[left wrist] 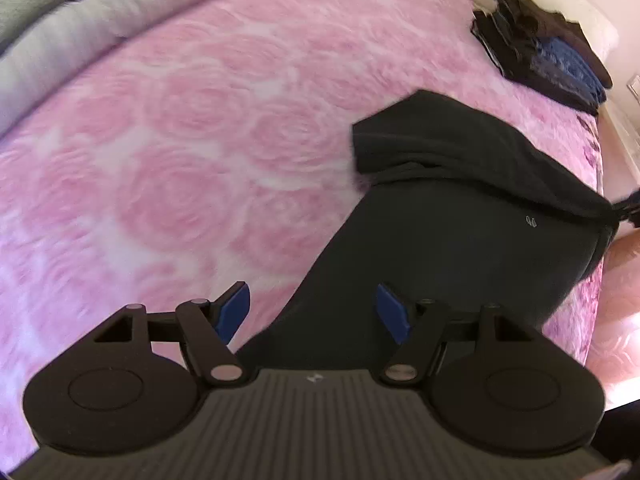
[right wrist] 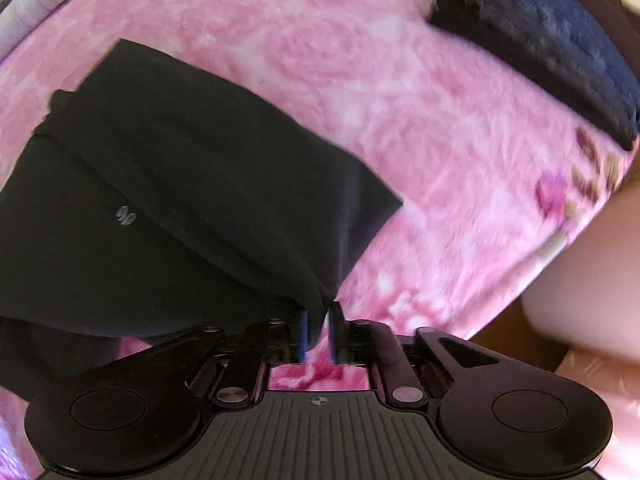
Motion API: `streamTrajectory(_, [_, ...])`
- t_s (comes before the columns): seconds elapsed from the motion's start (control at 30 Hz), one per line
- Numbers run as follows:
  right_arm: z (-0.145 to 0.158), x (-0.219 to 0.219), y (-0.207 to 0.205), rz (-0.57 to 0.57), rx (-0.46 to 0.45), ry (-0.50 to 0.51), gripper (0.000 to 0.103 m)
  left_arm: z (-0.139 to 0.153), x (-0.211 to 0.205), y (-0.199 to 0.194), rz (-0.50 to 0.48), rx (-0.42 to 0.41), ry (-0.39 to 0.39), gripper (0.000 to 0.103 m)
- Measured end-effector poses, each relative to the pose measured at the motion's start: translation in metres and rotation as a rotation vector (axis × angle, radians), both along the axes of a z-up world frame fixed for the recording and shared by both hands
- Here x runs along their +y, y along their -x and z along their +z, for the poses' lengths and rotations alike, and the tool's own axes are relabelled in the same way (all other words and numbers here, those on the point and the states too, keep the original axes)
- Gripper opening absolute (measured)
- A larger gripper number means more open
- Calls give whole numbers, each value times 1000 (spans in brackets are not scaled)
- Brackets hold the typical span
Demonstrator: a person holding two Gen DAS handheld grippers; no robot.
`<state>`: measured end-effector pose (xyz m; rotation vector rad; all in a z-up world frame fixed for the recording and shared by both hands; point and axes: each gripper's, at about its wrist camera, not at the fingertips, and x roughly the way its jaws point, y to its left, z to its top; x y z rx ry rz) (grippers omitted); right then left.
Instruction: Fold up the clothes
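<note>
Pinching black garment (right wrist: 192, 184) in closed right gripper (right wrist: 319, 336); left gripper (left wrist: 313, 312) wide open, empty. Thin, blurred bite, probably slipping mid-fold.

garment (left wrist: 440, 232): on the blanket (left wrist: 200, 140), near right
stack of clothes (left wrist: 548, 52): far right corner, well apart from garment
pillows (left wrist: 60, 28): far left edge

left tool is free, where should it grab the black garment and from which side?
Probably the black garment at its near-left edge, where it lies flat on the pink blanket. Come from the left: the open left tool hovers there, the right tool pinches the opposite end.
</note>
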<state>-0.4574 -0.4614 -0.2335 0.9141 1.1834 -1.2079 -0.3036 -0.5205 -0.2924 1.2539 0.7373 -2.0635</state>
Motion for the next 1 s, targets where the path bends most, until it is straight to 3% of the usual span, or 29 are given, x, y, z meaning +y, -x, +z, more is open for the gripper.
streamTrajectory(0.1, [29, 3, -29, 177, 48, 152, 64, -22, -17, 24, -39, 16, -50, 66])
streamTrajectory(0.23, [36, -12, -62, 383, 15, 293, 76, -44, -30, 48, -75, 82, -109, 64])
streamTrajectory(0.3, [15, -28, -79, 486, -1, 285, 78, -53, -33, 57, -88, 121, -141, 55])
streamTrajectory(0.33, [0, -35, -85, 537, -5, 269, 78, -55, -34, 60, -88, 129, -149, 36])
streamTrajectory(0.37, [-15, -43, -90, 585, -1, 247, 78, -56, -34, 63, -88, 137, -158, 25])
streamTrajectory(0.43, [-47, -59, -98, 656, 22, 188, 78, -54, -34, 63, -76, 158, -146, 12])
streamTrajectory(0.47, [-55, -67, -97, 645, 8, 158, 69, -47, -33, 55, -53, 185, -133, 11])
streamTrajectory(0.5, [-57, -76, -94, 609, -32, 130, 40, -40, -32, 48, -30, 212, -120, 10])
streamTrajectory(0.53, [-53, -79, -93, 586, -54, 125, 27, -31, -30, 38, -13, 230, -105, 10])
streamTrajectory(0.6, [-38, -80, -99, 588, -53, 159, 15, -10, -25, 19, 13, 230, -55, 9])
streamTrajectory(0.7, [5, -76, -122, 637, -120, 262, 13, 35, -21, -32, 139, 229, 37, 9])
streamTrajectory(0.8, [56, -85, -150, 650, -249, 383, 13, 96, -13, -98, 299, 212, 162, 9])
streamTrajectory(0.97, [130, -115, -183, 501, -546, 512, 12, 164, 9, -152, 443, 173, 302, 12])
streamTrajectory(1.0, [136, -122, -183, 452, -608, 519, 12, 160, 8, -151, 441, 162, 293, 13])
